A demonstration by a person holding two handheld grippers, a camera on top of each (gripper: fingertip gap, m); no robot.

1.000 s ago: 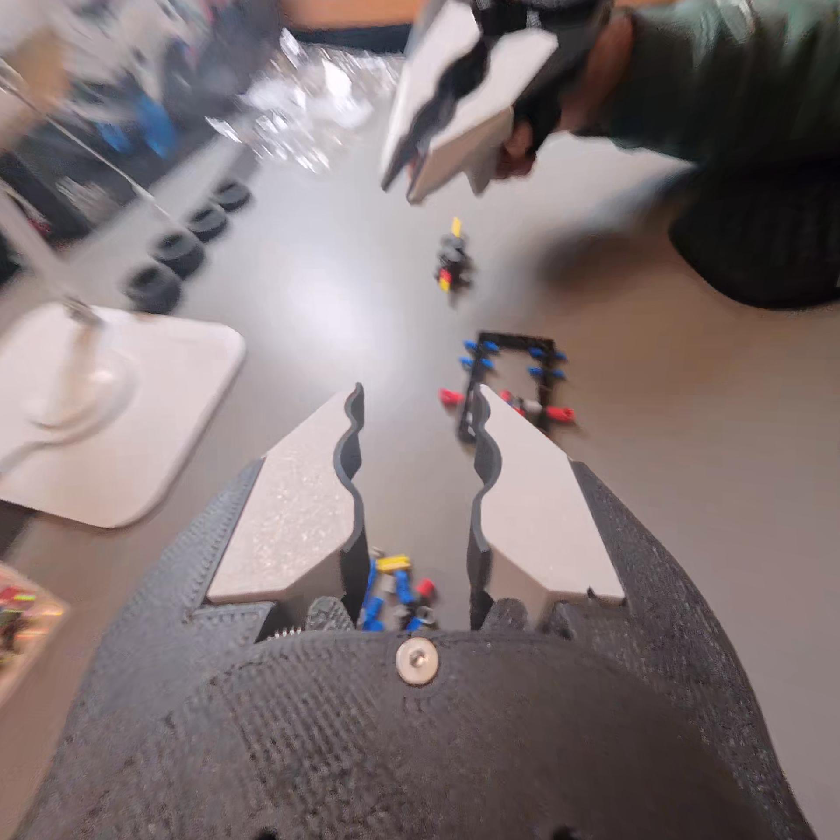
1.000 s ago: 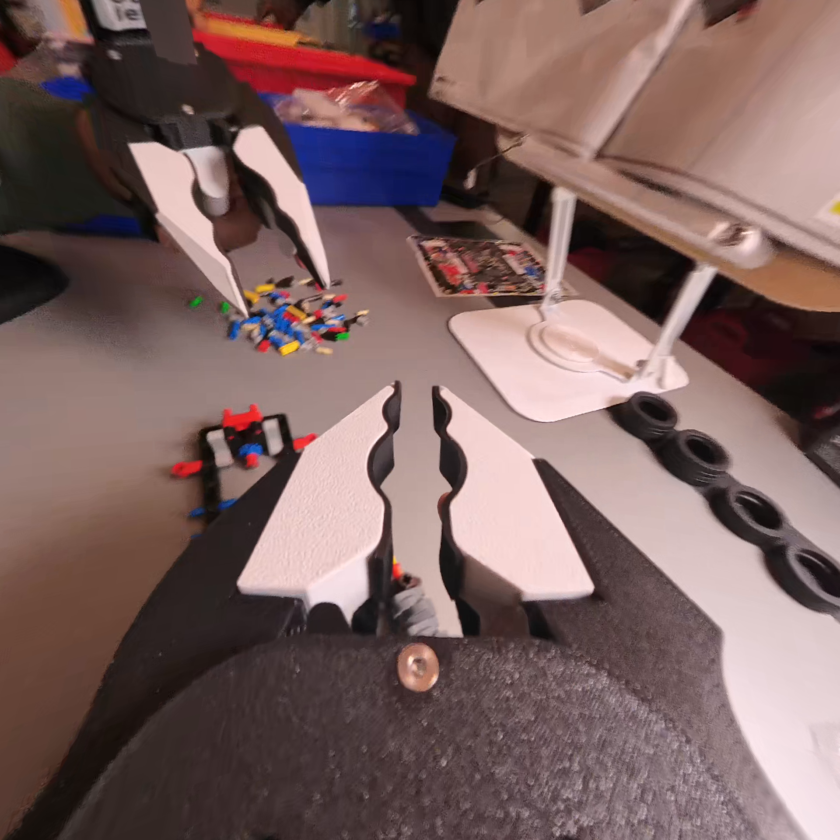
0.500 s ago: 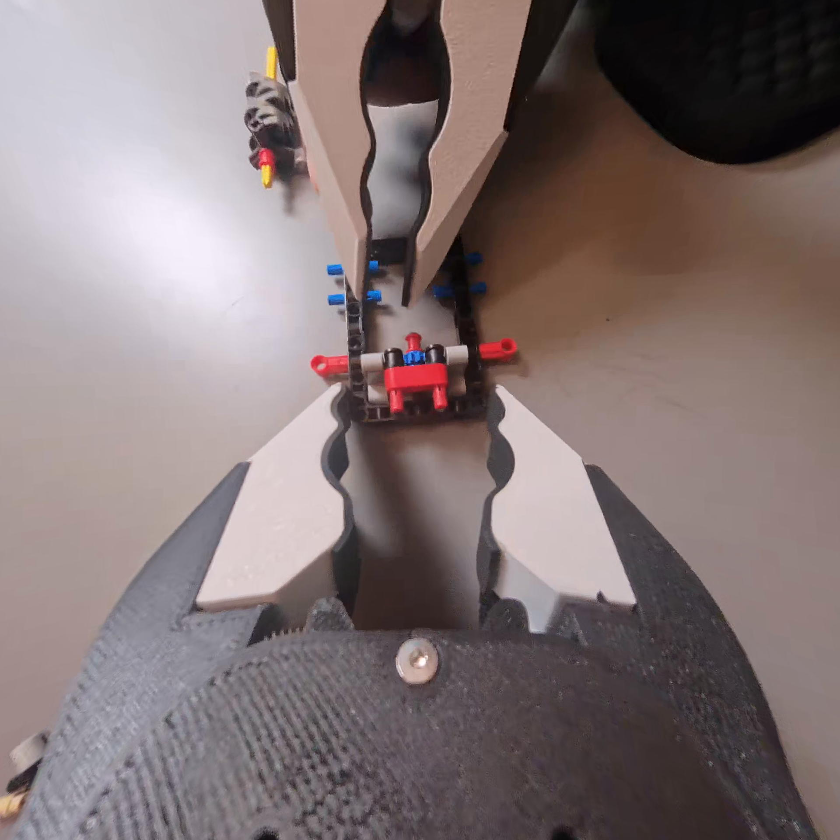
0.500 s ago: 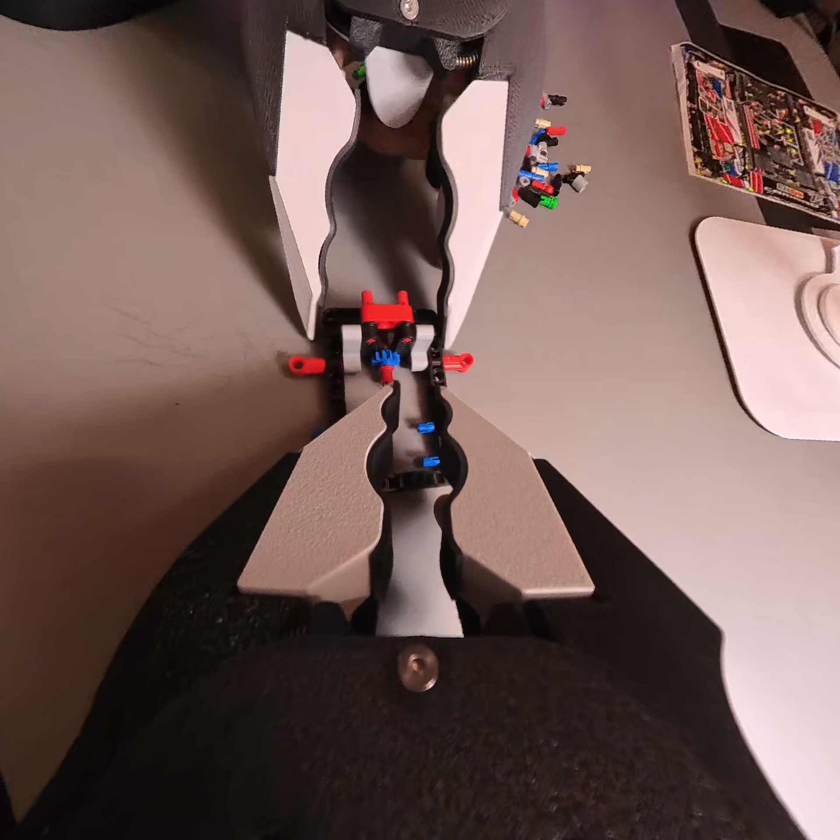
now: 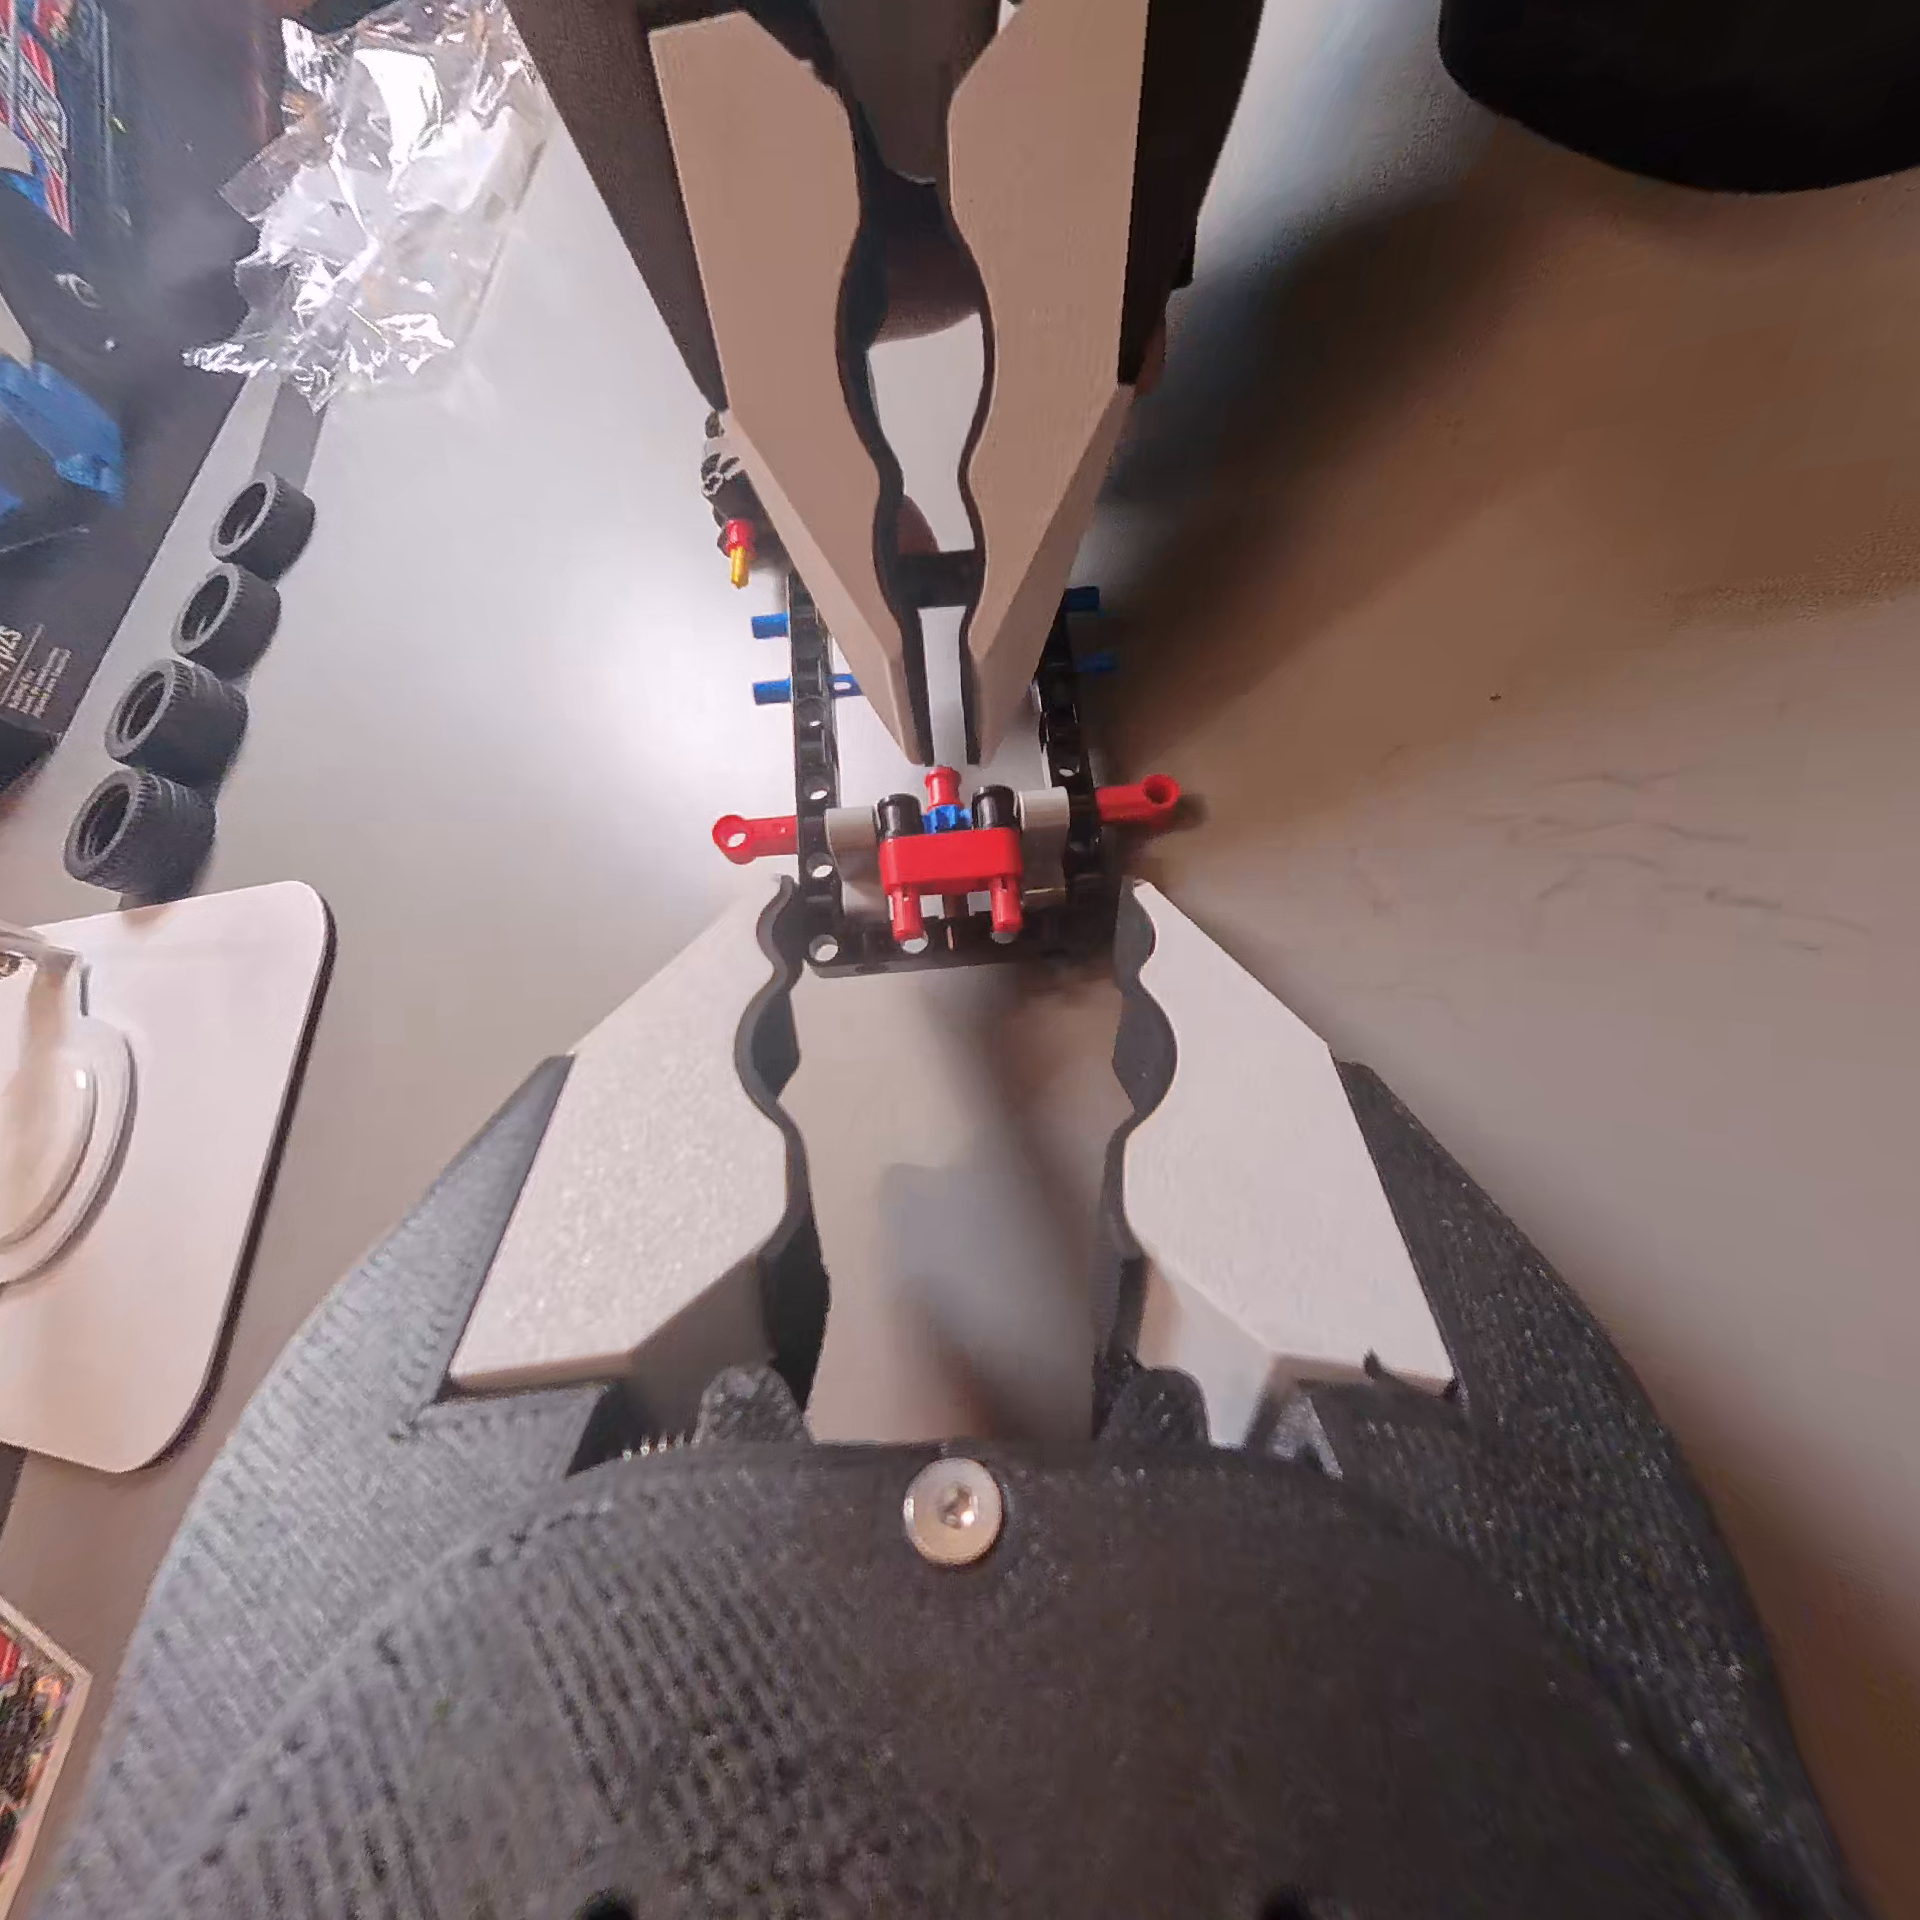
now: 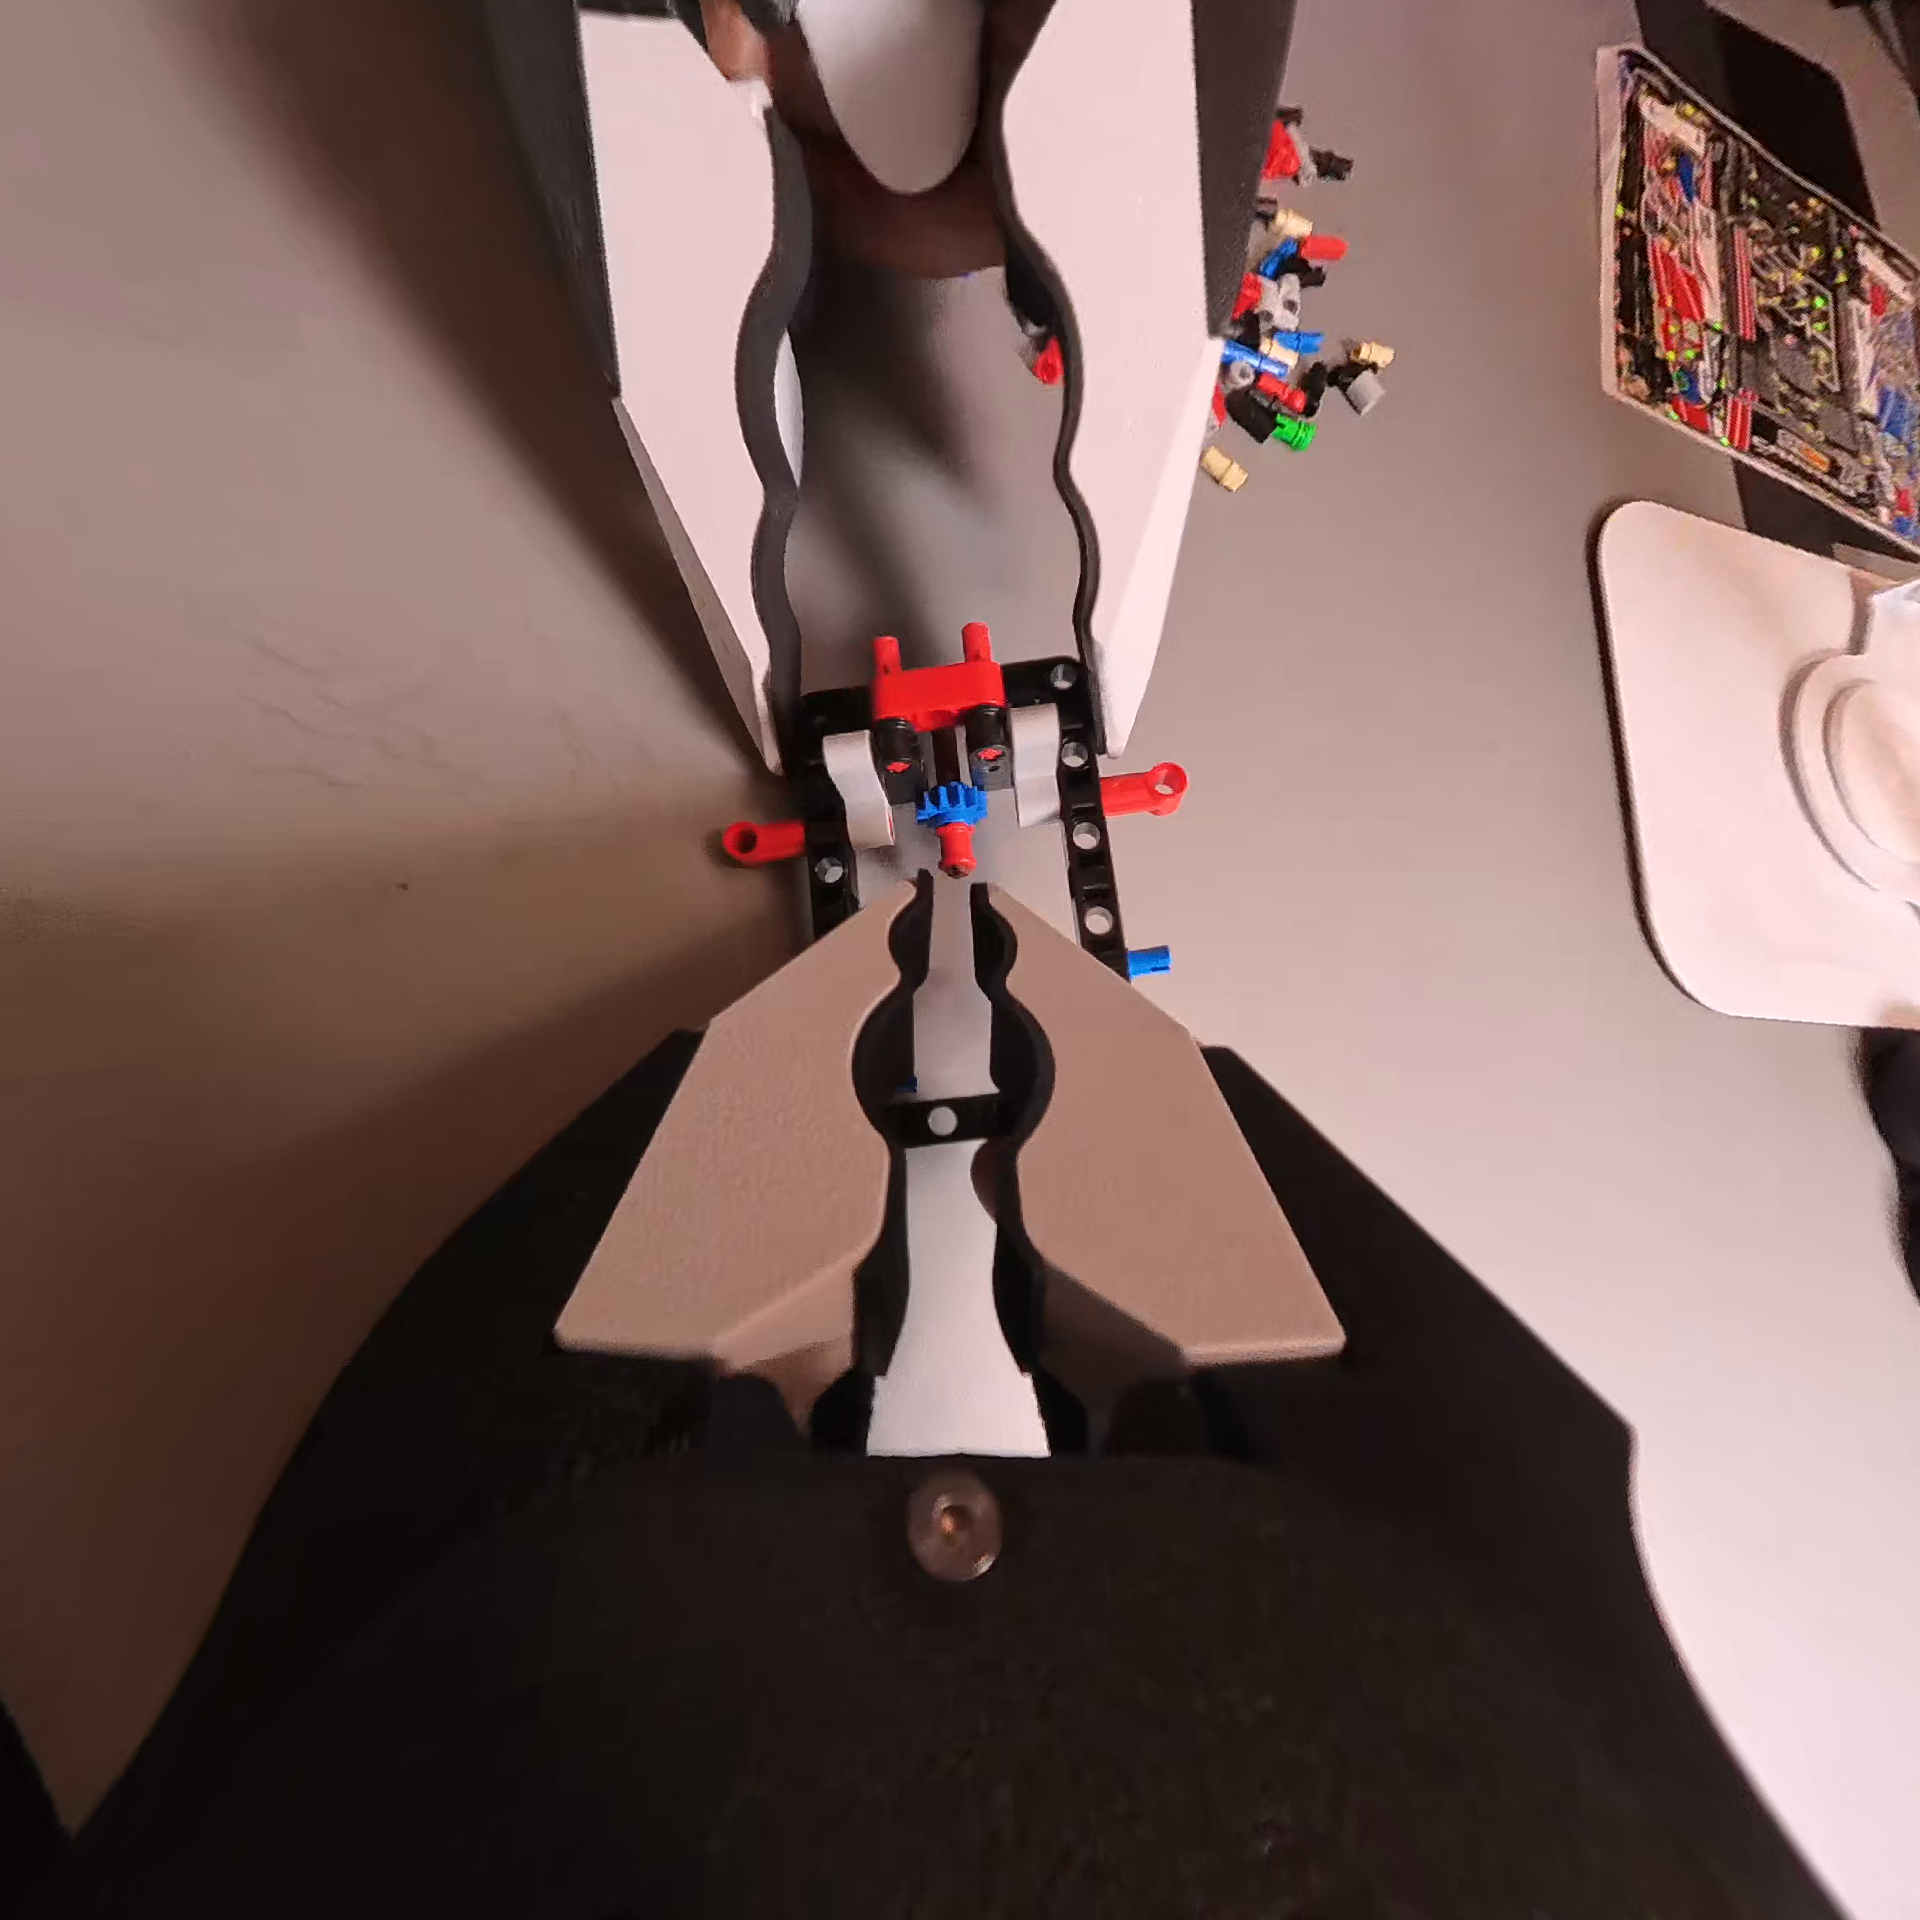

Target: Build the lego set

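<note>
Black textured housing fills the near edge of both wrist views, carrying pale wedge fingers with wavy dark inner pads. Left gripper point(image 5: 951, 914): spread wide, grasping nothing, its two tips set at the outer corners of the near end of the lego frame point(image 5: 821, 790); whether they touch it cannot be told. Lego frame: black rectangle of holed beams, lying flat on the grey surface point(image 5: 1455, 935) between the two grippers, which face each other along its length. Red block point(image 5: 945, 854): seated across the frame's near end in the left wrist view, two red pegs pointing toward the left gripper, flanked by grey and black pieces. Red pins stick out sideways from both long beams; blue pins point(image 5: 769, 625) stick out farther along. Blue gear point(image 6: 948, 802): on a red axle point(image 6: 954, 844) pointing down the frame's middle. Right gripper point(image 6: 943, 885): nearly closed with a narrow gap, holding nothing, tips inside the frame just short of the axle's end, apart from it. Beyond, in the left wrist view: four black tyres point(image 5: 177, 717) in a row, white stand base point(image 5: 208, 1091), crumpled clear plastic bag point(image 5: 364, 208). In the right wrist view: loose pile of small coloured pieces point(image 6: 1288, 343) and printed instruction booklet point(image 6: 1766, 291).
</note>
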